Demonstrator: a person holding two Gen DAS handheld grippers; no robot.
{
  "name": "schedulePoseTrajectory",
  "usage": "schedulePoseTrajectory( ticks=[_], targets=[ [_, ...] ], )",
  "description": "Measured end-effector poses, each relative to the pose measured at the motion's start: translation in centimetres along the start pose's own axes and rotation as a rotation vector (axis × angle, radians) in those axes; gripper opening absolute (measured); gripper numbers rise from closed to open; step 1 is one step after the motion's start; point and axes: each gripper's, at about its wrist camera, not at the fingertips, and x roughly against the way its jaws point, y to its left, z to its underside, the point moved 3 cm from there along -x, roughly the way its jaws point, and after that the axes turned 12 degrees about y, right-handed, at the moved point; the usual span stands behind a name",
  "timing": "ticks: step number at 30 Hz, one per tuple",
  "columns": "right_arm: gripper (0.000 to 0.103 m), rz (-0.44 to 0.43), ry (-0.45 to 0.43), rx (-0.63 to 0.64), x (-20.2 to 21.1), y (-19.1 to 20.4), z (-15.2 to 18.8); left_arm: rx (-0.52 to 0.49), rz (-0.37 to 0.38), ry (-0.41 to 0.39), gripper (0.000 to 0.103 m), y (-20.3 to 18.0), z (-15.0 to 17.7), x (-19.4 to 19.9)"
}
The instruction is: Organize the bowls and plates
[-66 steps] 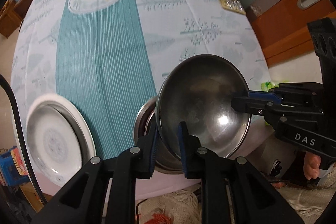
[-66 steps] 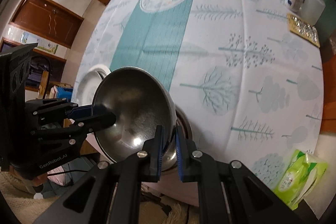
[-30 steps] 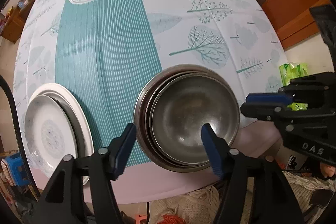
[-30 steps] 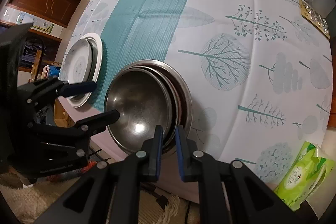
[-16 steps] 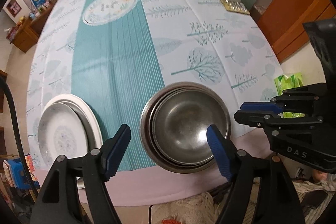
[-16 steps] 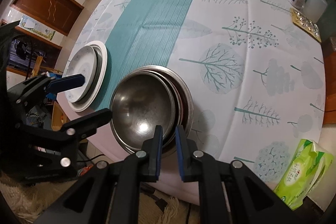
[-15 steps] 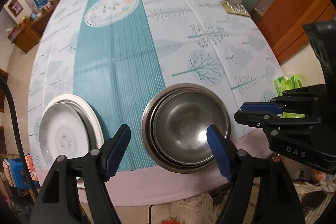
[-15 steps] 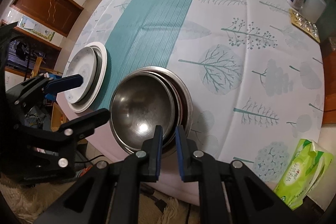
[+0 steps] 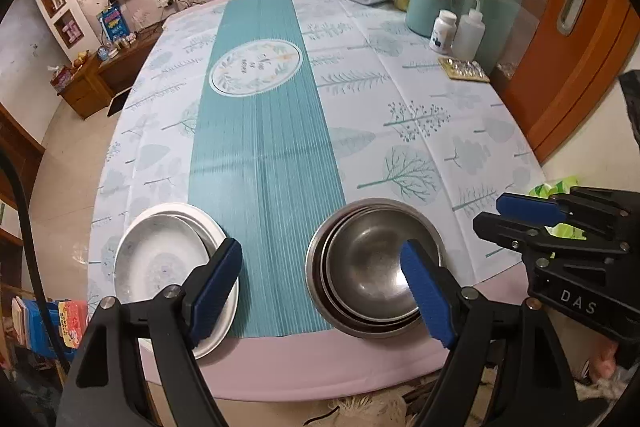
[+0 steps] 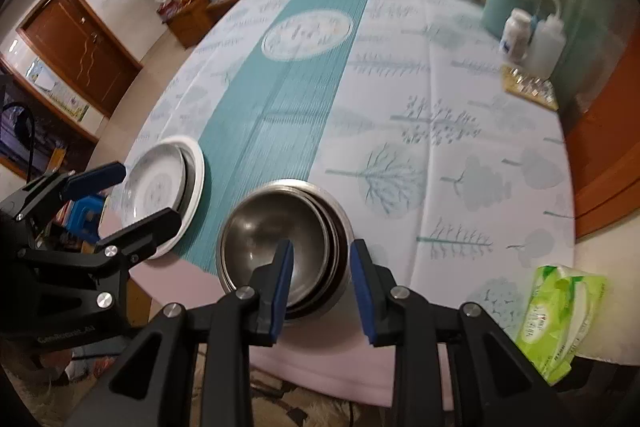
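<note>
Bowls (image 9: 372,263) nested at table's (image 9: 400,107) 6 o'clock edge; plates (image 9: 168,259) stacked at 7. Left gripper (image 9: 320,287) and right gripper (image 10: 320,279) both opening, empty. Stacking looks complete; next move is likely withdrawal.

Nested steel bowls (image 9: 374,265) near the table's (image 9: 400,99) front edge, stacked white plates (image 9: 168,263) well apart to their left. Left gripper (image 9: 320,285) above both, jaws opening, nothing between. Right gripper (image 9: 516,217) just beside the bowls, empty.
</note>
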Motion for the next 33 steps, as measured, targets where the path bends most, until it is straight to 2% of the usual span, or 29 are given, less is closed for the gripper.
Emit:
schedulePoseTrajectory(
  ticks=[5, 7, 11, 16, 19, 22, 24, 33],
  targets=[
    [0.031, 0.055, -0.081, -0.027, 2.1, 1.4, 0.5, 0.036, 0.01, -0.05, 0.081, 1.2, 0.4, 2.0],
    [0.034, 0.067, -0.113, -0.044, 2.8, 2.0, 0.8, 0.054, 0.008, -0.072, 0.084, 1.8, 0.6, 2.9],
    [0.043, 0.076, -0.162, -0.078, 4.0, 2.8, 1.4, 0.078, -0.008, -0.115, 0.087, 2.4, 1.2, 4.5],
    [0.044, 0.078, -0.207, -0.122, 5.3, 3.3, 2.0, 0.095, -0.025, -0.167, 0.087, 2.8, 2.0, 6.2],
    [0.046, 0.091, -0.239, -0.143, 6.2, 3.5, 2.2, 0.103, -0.033, -0.202, 0.094, 3.0, 2.3, 7.4],
    [0.055, 0.106, -0.279, -0.154, 7.2, 3.9, 2.5, 0.113, -0.04, -0.233, 0.1, 3.2, 2.5, 8.4],
    [0.06, 0.128, -0.306, -0.151, 7.8, 4.3, 2.7, 0.121, -0.044, -0.243, 0.101, 3.3, 2.6, 8.9],
    [0.061, 0.159, -0.345, -0.139, 8.9, 5.5, 3.2, 0.17, -0.067, -0.261, 0.102, 4.0, 3.1, 10.0]
  ],
)
